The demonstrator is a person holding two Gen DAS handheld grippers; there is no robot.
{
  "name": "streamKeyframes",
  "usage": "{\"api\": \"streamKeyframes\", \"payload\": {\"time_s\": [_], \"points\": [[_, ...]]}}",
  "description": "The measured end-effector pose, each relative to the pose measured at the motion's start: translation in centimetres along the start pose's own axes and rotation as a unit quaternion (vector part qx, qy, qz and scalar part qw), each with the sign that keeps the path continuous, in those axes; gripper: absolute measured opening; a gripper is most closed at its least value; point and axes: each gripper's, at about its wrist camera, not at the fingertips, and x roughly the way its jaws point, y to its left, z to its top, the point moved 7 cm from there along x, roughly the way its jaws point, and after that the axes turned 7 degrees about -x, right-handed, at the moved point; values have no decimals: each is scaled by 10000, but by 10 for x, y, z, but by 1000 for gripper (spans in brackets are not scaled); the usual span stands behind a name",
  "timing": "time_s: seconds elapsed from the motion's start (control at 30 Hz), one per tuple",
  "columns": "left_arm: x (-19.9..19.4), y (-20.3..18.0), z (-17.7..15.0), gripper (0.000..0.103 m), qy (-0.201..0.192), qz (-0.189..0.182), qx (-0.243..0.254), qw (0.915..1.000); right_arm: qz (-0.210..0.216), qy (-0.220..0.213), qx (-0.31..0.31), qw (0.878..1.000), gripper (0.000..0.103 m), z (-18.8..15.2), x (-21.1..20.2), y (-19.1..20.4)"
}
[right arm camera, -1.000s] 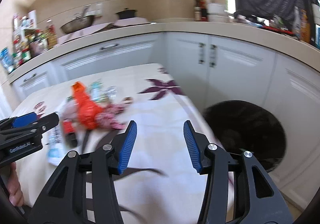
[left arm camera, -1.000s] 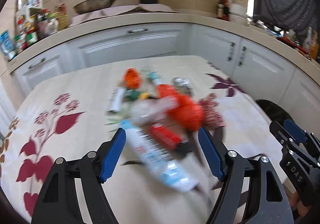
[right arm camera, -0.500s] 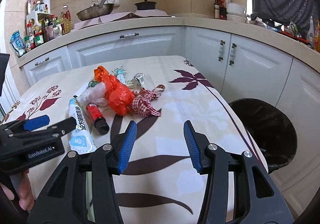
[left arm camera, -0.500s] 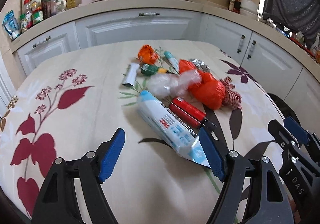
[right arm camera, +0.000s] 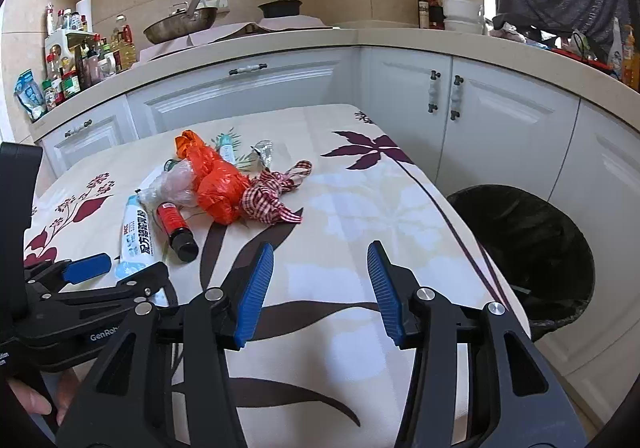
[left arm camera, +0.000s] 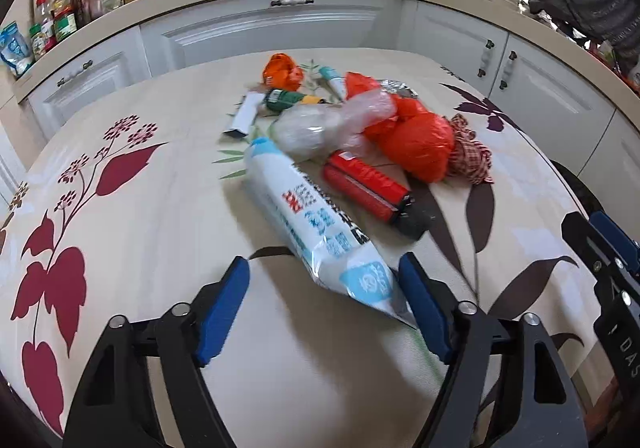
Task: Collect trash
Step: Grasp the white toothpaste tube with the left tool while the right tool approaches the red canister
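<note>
A heap of trash lies on the flowered table (left arm camera: 132, 232). Nearest is a white and blue packet (left arm camera: 316, 228), which also shows in the right wrist view (right arm camera: 136, 236). Beside it lie a red bottle with a black cap (left arm camera: 368, 192), a clear plastic bag (left arm camera: 328, 124), an orange bag (left arm camera: 416, 144) and a red checked ribbon (right arm camera: 276, 196). My left gripper (left arm camera: 324, 300) is open, with the packet's near end between its fingers. My right gripper (right arm camera: 320, 284) is open and empty above the table's near right part.
A black-lined trash bin (right arm camera: 528, 244) stands on the floor off the table's right edge. White cabinets (right arm camera: 472, 108) and a counter (right arm camera: 280, 38) with bottles (right arm camera: 72, 60), a wok and a pot run behind. Small wrappers (left arm camera: 244, 116) lie at the heap's far side.
Both grippers have come closer to the table. The packet's near end now lies between my left gripper's fingers. Both stay open.
</note>
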Motion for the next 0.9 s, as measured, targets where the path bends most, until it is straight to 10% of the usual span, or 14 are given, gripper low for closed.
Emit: {"api": "streamKeyframes", "payload": {"time_s": [0.47,0.63,0.77,0.9], "points": [[-9,31,0,29,-126,-111,162,9997,468,46,-396,9981,48,10,13,56],[-12,43,0,29,-95,-283,6,9996,561,71,-496,9972,48,15,17,69],[-19,46,4,55,-230,-323,-118,9991,570,104,-500,9971,48,17,19,73],[-18,42,12,58,-359,-348,-94,9987,551,156,-496,9971,48,21,23,71]]}}
